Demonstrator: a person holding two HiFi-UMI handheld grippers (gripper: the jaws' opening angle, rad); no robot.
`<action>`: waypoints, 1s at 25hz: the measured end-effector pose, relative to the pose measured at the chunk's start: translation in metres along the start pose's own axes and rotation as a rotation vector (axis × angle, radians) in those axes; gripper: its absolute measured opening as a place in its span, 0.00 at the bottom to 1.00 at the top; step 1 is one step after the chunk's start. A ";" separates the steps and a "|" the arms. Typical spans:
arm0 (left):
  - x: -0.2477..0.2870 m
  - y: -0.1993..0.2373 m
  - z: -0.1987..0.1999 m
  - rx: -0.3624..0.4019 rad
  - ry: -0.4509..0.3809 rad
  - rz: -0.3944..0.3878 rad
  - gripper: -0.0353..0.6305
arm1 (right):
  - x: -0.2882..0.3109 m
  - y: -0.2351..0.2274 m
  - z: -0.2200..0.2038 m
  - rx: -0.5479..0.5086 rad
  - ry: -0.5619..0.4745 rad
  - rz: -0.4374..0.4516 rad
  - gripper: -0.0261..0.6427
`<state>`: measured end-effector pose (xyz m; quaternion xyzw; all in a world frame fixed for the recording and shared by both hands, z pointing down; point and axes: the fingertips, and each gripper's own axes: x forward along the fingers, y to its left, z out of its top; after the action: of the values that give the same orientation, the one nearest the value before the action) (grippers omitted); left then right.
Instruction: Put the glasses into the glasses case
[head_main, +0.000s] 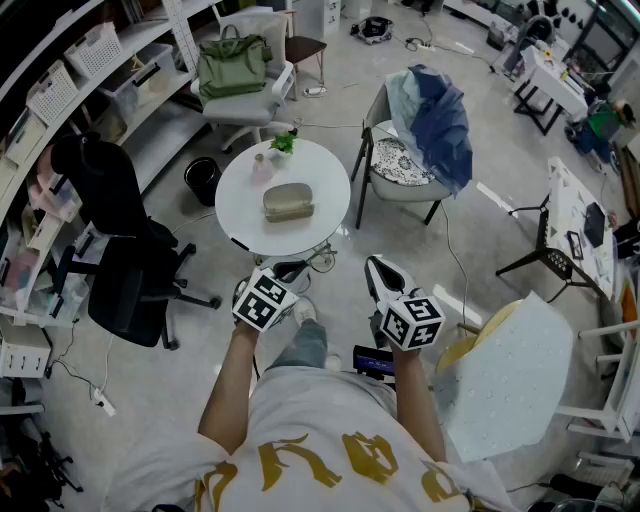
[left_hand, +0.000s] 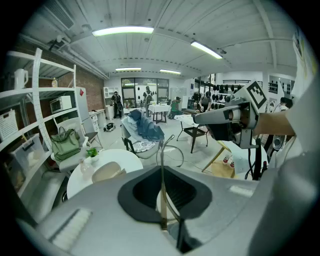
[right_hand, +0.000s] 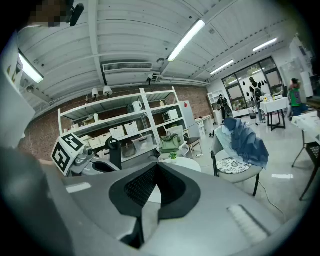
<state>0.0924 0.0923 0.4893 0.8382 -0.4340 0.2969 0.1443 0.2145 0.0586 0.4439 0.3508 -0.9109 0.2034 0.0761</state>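
The beige glasses case (head_main: 288, 202) lies shut on the round white table (head_main: 240, 215) ahead of me; the left gripper view also shows the case (left_hand: 106, 171). My left gripper (head_main: 283, 275) hovers off the table's near edge, shut on thin wire-rimmed glasses (left_hand: 161, 150) that stick up from between its jaws (left_hand: 161, 170). My right gripper (head_main: 379, 266) is held beside it to the right, over the floor. Its jaws (right_hand: 157, 166) are shut with nothing between them. Each gripper sees the other's marker cube.
A small potted plant (head_main: 284, 144) and a pink bottle (head_main: 262, 168) stand at the table's far side. A black office chair (head_main: 120, 250) is at the left, a white chair with a green bag (head_main: 233, 62) behind, a grey chair with blue cloth (head_main: 432, 120) at the right.
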 end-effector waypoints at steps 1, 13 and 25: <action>-0.005 -0.003 -0.001 -0.003 -0.001 0.000 0.08 | -0.003 0.004 -0.001 0.000 0.000 0.002 0.08; -0.038 -0.020 -0.004 -0.002 0.001 0.017 0.08 | -0.022 0.026 -0.006 0.000 -0.030 0.009 0.08; -0.028 0.003 0.005 0.029 0.008 -0.006 0.08 | -0.018 0.014 0.007 0.069 -0.101 -0.025 0.08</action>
<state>0.0795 0.1062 0.4678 0.8403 -0.4266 0.3061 0.1346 0.2179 0.0760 0.4280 0.3745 -0.9016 0.2157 0.0204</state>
